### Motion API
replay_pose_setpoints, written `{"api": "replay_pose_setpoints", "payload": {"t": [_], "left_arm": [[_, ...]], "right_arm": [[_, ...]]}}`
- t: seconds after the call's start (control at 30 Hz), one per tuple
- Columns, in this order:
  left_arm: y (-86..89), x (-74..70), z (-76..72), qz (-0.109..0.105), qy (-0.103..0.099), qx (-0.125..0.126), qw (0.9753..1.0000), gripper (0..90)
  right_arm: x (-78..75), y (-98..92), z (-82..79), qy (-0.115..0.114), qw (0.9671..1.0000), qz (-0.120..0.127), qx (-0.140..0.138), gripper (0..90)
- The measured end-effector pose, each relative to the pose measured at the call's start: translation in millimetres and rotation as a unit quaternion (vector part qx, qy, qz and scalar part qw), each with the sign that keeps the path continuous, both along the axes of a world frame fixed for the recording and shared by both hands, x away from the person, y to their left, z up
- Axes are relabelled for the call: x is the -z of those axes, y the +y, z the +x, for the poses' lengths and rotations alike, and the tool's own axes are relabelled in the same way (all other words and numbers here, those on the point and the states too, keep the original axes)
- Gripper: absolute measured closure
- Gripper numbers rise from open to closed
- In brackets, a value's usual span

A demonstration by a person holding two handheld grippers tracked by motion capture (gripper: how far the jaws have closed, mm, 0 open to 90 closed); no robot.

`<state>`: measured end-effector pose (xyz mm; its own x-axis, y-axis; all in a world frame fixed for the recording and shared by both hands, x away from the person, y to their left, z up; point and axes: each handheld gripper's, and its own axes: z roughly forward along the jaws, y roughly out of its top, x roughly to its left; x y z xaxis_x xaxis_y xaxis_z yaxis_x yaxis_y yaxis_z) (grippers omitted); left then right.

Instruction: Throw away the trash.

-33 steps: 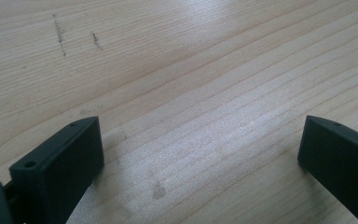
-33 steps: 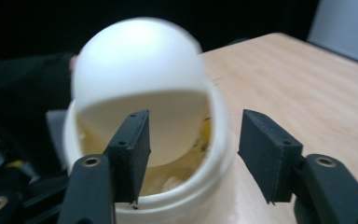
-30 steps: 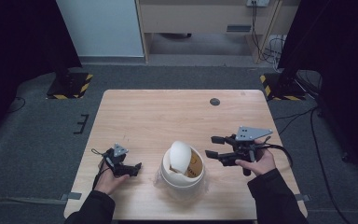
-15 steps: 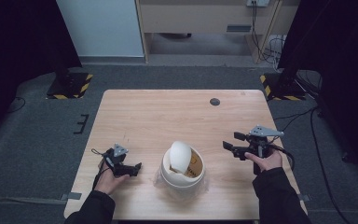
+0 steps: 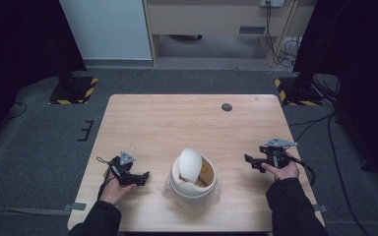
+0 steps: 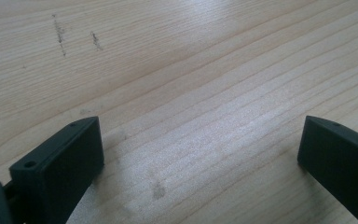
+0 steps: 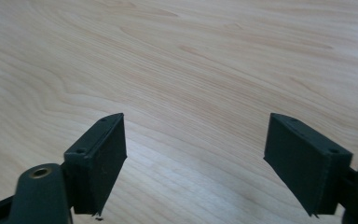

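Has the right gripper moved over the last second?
Yes. The right gripper has drawn back from the white container toward the table's right edge.

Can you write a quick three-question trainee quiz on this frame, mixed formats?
1. True or false: the left gripper is shut on the white container.
2. Multiple choice: the white lid is A) lying flat on the table, B) tilted in the container's mouth, C) held by the right gripper.
3. Fill in: the small dark disc lies near the table's ____ edge, as seen from the person.

Key
1. False. Its jaws stand wide apart over bare wood, beside the container.
2. B. The right gripper is open too, off to the container's other side.
3. Far. It sits on the table away from both hands.
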<state>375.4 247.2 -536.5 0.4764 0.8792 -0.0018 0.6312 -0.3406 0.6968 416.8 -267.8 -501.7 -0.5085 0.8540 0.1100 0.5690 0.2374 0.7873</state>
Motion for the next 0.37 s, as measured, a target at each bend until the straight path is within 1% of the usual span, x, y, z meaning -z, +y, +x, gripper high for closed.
{"api": "replay_pose_setpoints", "payload": {"t": [0.03,0.13,0.17,0.23,0.37], "left_arm": [[0.0,0.0,0.0,0.000,0.000,0.000,1.0000,0.0],[0.9,0.0,0.1,0.000,0.000,0.004,1.0000,0.0],[0.9,0.0,0.1,0.000,0.000,0.004,1.0000,0.0],[1.2,0.0,0.3,0.000,0.000,0.005,1.0000,0.0],[1.2,0.0,0.3,0.000,0.000,0.005,1.0000,0.0]], "right_arm": [[2.1,-1.0,1.4,0.001,1.0000,-0.005,0.004,18.5],[8.1,-4.4,4.7,0.007,0.9995,-0.029,0.011,15.8],[8.1,-4.4,4.7,0.007,0.9995,-0.029,0.011,15.8],[12.3,-8.8,6.3,0.013,0.9988,-0.041,0.021,14.2],[16.3,-13.4,7.9,0.017,0.9983,-0.048,0.028,12.7]]}}
